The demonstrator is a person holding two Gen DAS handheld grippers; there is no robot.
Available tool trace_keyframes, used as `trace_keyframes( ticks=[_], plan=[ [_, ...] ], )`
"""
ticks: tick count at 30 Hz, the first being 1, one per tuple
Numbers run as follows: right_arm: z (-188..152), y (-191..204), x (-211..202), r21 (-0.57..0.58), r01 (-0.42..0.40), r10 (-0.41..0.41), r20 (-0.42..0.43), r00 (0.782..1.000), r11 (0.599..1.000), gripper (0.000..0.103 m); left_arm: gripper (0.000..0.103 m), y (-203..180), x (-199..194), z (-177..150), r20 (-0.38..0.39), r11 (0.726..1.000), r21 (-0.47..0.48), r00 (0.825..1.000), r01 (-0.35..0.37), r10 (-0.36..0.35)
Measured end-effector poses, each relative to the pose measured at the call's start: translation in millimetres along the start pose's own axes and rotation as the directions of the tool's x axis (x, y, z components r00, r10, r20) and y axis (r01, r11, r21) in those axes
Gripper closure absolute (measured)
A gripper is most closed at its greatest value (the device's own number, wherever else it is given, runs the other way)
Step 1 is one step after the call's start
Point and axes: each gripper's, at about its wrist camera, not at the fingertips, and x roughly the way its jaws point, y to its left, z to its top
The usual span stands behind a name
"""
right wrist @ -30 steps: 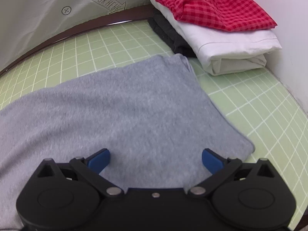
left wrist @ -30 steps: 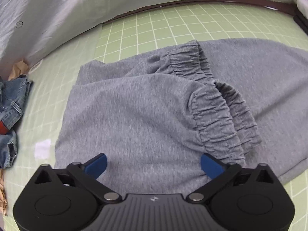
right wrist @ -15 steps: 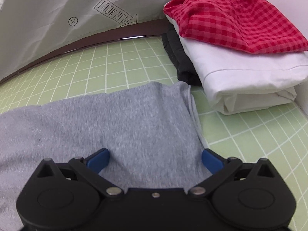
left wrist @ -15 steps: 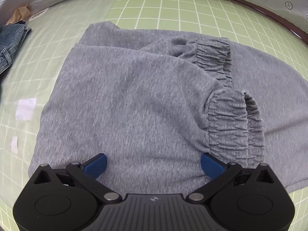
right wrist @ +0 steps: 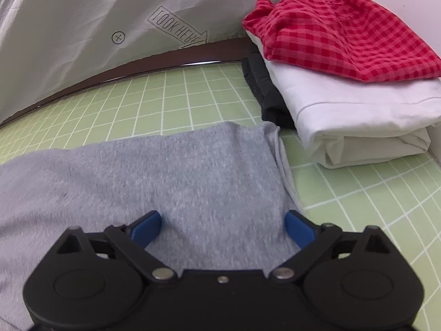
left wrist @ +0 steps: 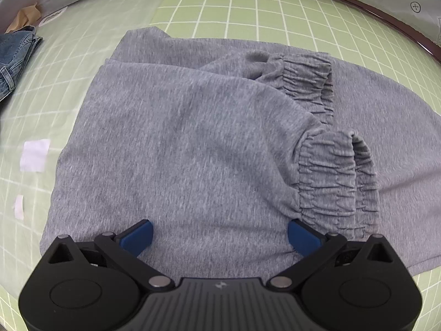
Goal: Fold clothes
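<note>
Grey sweatpants (left wrist: pixel 193 143) lie on the green grid mat, folded so the two elastic cuffs (left wrist: pixel 333 182) rest on top of the body. My left gripper (left wrist: pixel 220 235) is open and empty, low over the near edge of the folded legs. In the right wrist view the other end of the sweatpants (right wrist: pixel 171 176) lies flat, its far corner close to the clothes stack. My right gripper (right wrist: pixel 223 227) is open and empty, low over that end, the fabric between its blue fingers (right wrist: pixel 146 227).
A stack of folded clothes stands at the right: red checked cloth (right wrist: pixel 339 33) on white (right wrist: pixel 352 115) and black (right wrist: pixel 264 93) garments. Blue jeans (left wrist: pixel 13 52) lie at the far left. White tape pieces (left wrist: pixel 34 154) lie on the mat (left wrist: pixel 248 8). A grey sheet (right wrist: pixel 96 19) hangs behind.
Both grippers have moved forward and lower over the sweatpants. The left view has swung left over the folded legs; the right view has closed in on the end by the stack. Both stay open.
</note>
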Motion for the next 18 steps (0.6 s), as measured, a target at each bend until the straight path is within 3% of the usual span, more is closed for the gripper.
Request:
trace_keyframes(
  ticks=[1, 3, 4, 7, 11, 18],
  plan=[
    [1, 2, -3, -0.010, -0.015, 0.015, -0.001, 1.000, 1.000, 0.033, 0.000, 0, 0, -1, 0.004, 1.000, -0.002, 1.000, 0.000, 0.000],
    [2, 8, -5, -0.011, -0.026, 0.026, -0.009, 1.000, 1.000, 0.079, 0.000, 0, -1, -2, 0.013, 1.000, -0.003, 1.000, 0.000, 0.000],
    [3, 10, -6, -0.011, -0.031, 0.031, -0.013, 0.999, 0.999, 0.088, 0.000, 1, -2, -3, 0.017, 1.000, -0.004, 1.000, 0.000, 0.000],
    [6, 19, -9, -0.018, -0.039, 0.039, -0.025, 0.999, 0.999, 0.094, 0.000, 1, -2, -1, 0.013, 1.000, -0.002, 1.000, 0.001, -0.001],
    [17, 45, -21, -0.107, 0.034, -0.035, -0.006, 0.999, 0.994, 0.095, 0.000, 0, -10, 2, 0.005, 1.000, -0.003, 1.000, -0.026, 0.026],
    [45, 96, -68, -0.172, 0.050, -0.030, 0.113, 0.993, 0.984, 0.095, 0.000, 9, -46, 4, 0.126, 0.999, 0.046, 0.992, -0.002, -0.004]
  ],
)
